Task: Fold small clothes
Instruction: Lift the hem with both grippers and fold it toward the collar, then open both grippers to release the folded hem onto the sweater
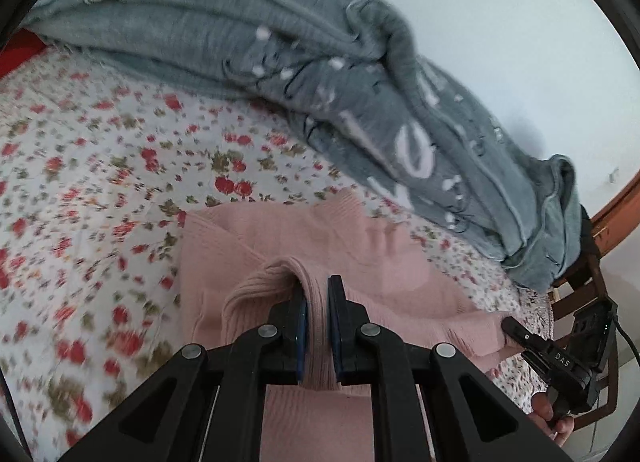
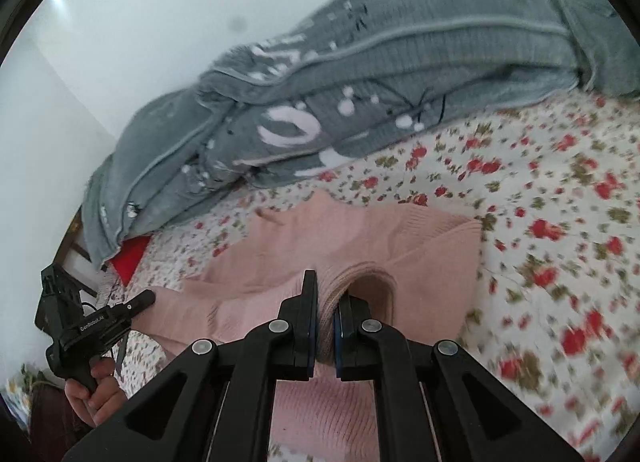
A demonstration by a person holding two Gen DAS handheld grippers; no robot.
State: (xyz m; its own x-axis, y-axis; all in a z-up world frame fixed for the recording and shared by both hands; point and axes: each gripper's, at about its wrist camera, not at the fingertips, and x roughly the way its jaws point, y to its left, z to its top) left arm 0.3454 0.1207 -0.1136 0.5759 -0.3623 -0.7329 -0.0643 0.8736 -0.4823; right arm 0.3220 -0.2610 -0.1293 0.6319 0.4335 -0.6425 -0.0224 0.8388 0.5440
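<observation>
Floral bedsheet [image 1: 100,166] | both grippers angled down | fingers [image 1: 335,326] pinching pink sweater [image 1: 360,258]

The left tongs [image 1: 318,302] are showing black arms with 4 round silver screws and thin blue pads [image 1: 334,314] on the inner faces. The right tongs [image 2: 326,302] are looking the same: black, with 4 silver screws and blue pads. White letters are showing on each black body, and a thin black cable [image 1: 626,336] is hanging from 1.
</observation>
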